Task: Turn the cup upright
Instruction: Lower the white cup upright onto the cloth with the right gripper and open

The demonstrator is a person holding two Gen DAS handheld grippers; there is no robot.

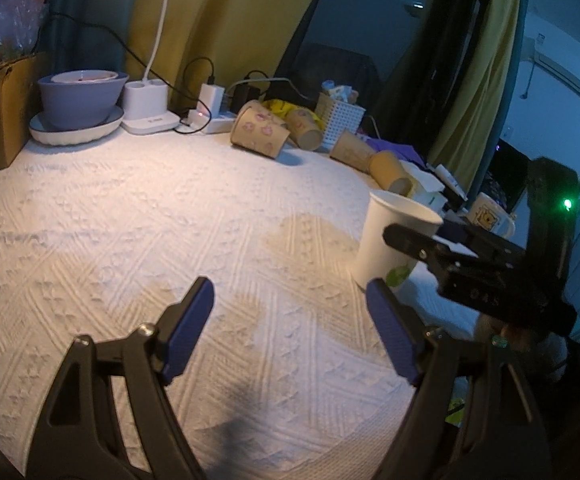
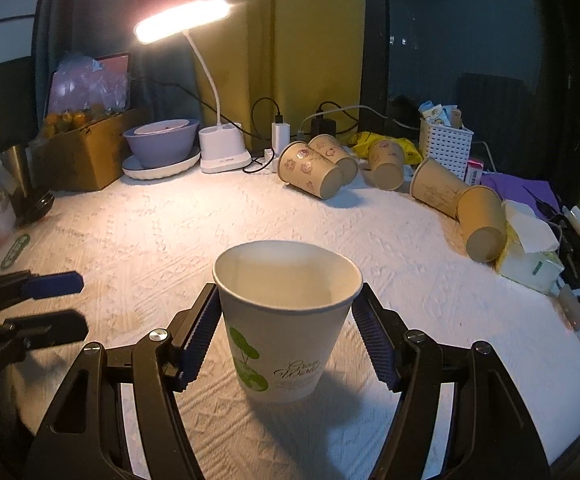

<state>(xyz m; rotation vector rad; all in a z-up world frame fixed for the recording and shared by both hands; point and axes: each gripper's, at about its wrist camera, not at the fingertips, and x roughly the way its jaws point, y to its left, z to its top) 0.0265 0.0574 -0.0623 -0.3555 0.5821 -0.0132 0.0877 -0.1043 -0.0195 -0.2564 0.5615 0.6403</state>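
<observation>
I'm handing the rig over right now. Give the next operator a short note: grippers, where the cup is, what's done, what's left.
Right gripper: jaws straddle the white paper cup with green print, pads at or near its walls; I cannot tell whether they still press.
Left gripper: open, empty, over the white textured tablecloth, left of the cup.
Cup: upright, mouth up, base on the cloth.
Done: the flip looks complete.
Left: open the right gripper fully and back it off without tipping the cup. The brown paper cups lying along the back are untouched.
</observation>
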